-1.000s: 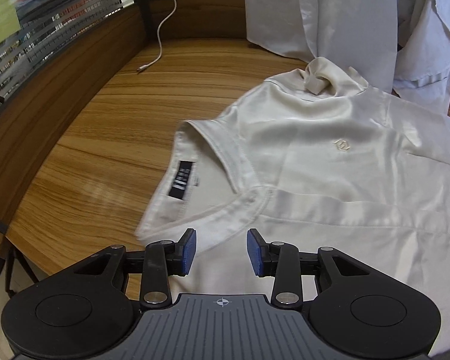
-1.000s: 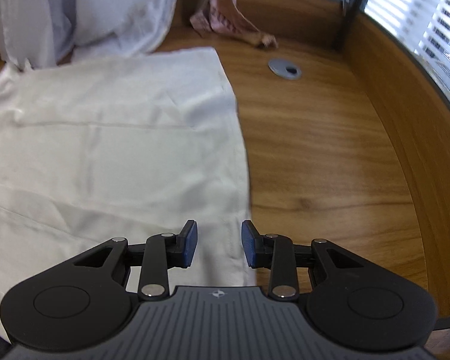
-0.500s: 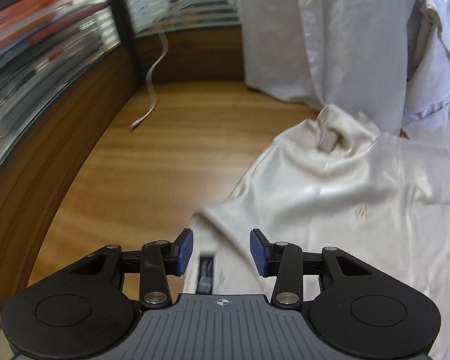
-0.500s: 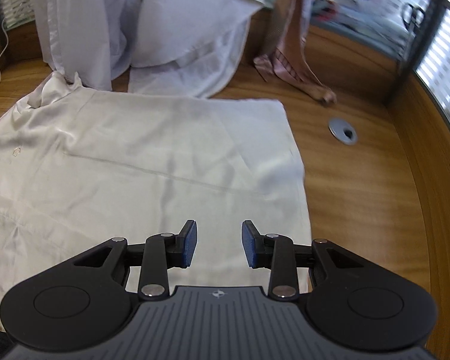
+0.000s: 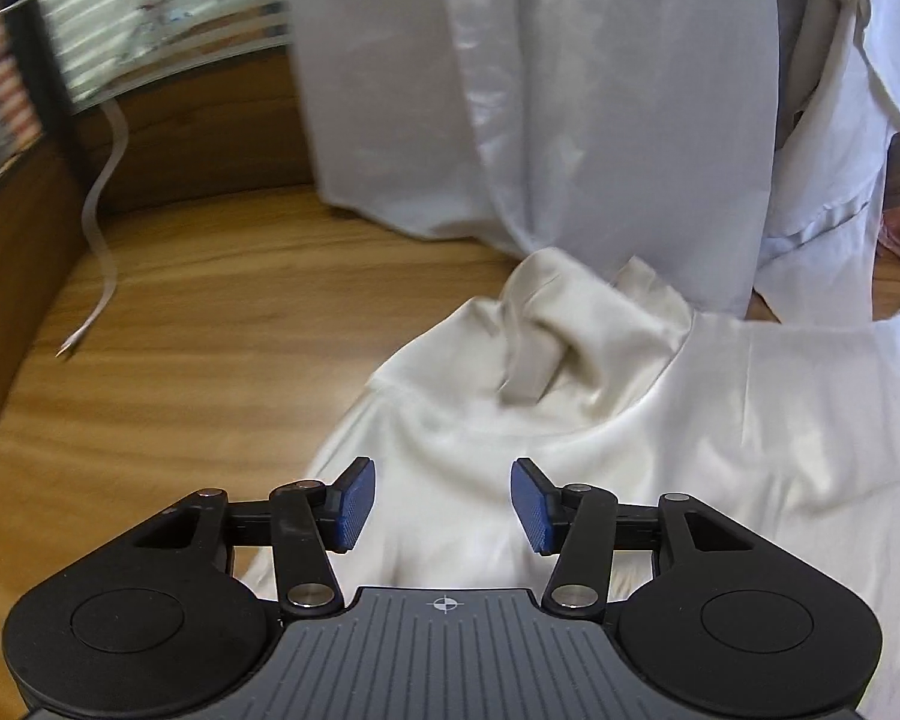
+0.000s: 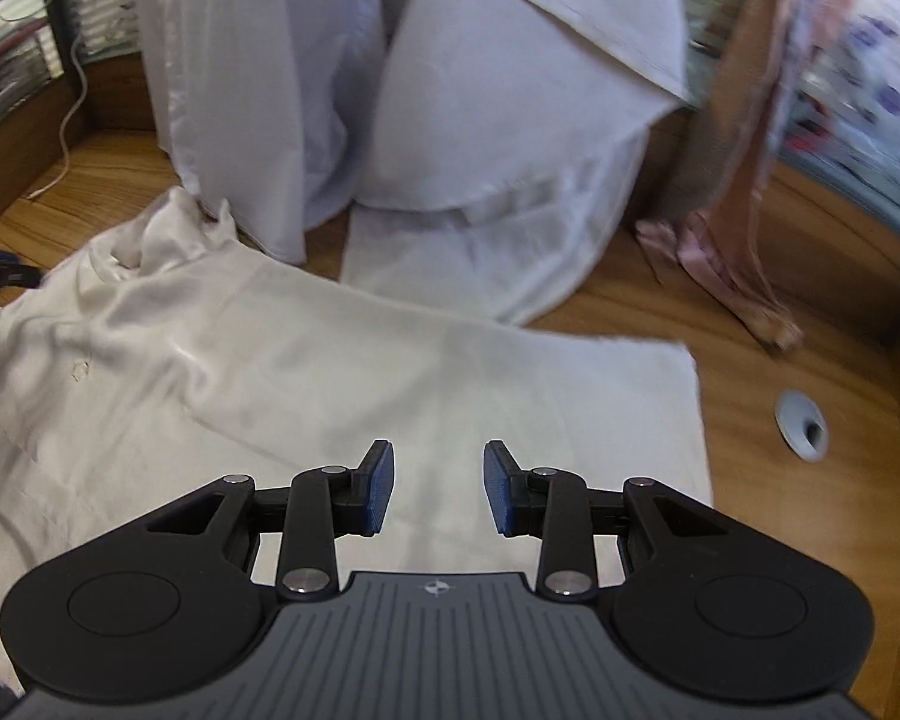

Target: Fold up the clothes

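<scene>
Bright, even daylight from the slatted blinds (image 5: 150, 36) at the upper left; no hard shadows. Soft sheen on the cream shirt (image 5: 660, 420) and on the hanging white garments (image 6: 480, 120). Strong fisheye bending at the edges, curving the wooden desk (image 6: 780, 312) rim. Motion blur across blinds, white cable (image 5: 99, 228) and pink fabric (image 6: 744, 138); black gripper bodies at the bottom sharp.

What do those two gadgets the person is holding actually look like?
Both look alike. The left gripper and right gripper each have two blue ribbed pads on black linkage arms with silver rivets, round black housings either side, and a grey ribbed body bearing a small crosshair mark. No hands or cables show.
</scene>
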Motion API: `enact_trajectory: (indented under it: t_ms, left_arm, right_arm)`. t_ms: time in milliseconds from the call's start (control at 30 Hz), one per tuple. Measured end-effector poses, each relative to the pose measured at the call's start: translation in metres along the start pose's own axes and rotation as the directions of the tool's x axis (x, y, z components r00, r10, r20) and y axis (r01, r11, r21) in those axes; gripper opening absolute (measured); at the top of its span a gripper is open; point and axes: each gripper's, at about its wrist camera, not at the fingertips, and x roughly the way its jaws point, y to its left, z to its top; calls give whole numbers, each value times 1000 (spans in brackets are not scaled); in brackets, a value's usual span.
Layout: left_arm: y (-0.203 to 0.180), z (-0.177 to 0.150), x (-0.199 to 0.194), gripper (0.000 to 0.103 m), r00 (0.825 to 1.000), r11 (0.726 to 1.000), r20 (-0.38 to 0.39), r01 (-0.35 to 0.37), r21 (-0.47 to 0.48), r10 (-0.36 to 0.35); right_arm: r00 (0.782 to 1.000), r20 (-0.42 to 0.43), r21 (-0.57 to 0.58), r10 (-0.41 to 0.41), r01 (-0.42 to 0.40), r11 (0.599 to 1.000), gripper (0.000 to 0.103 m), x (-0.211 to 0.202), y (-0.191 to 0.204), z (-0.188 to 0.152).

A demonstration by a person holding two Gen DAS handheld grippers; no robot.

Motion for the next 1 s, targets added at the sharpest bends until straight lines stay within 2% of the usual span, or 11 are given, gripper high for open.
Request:
enact_trajectory:
  t_ms: [167,200,300,333,533,667,867,967,1000]
  left_arm:
    - [-15,23,40,52,1000,999,-23,14,39,-13]
    - [-17,26,48,50,999,999,-39,16,47,-14]
    - [-20,33,63,9,999,994,-51,6,107,0]
    - [-20,38,64,5,999,991,-43,-1,131,6]
    - [-13,78,76,3,1000,958,14,-26,287,23]
    - [-10,107,94,3,1000,933,22,-4,359,-5]
    - [-14,128,123,6,998,911,46,10,413,-32]
    - [-12,134,129,8,998,916,60,3,400,-29]
    - [-10,136,127,12,997,919,67,9,394,-39]
  right_arm:
    - [999,-19,3,28,-28,1000,38,15,-4,5]
    - [999,-24,12,28,-28,1000,38,17,-5,4]
    - [999,-33,48,7,-5,999,38,19,-7,1]
    - [999,-35,63,-5,8,998,38,20,-7,-1]
    - [998,-27,172,-62,66,983,38,14,-1,-10]
    - [995,-30,223,-95,100,970,38,12,8,-17]
    - [990,-41,285,-137,143,948,38,9,17,-27]
    - [987,-52,308,-153,161,938,38,7,20,-31]
    - [986,-53,312,-155,164,936,38,6,21,-31]
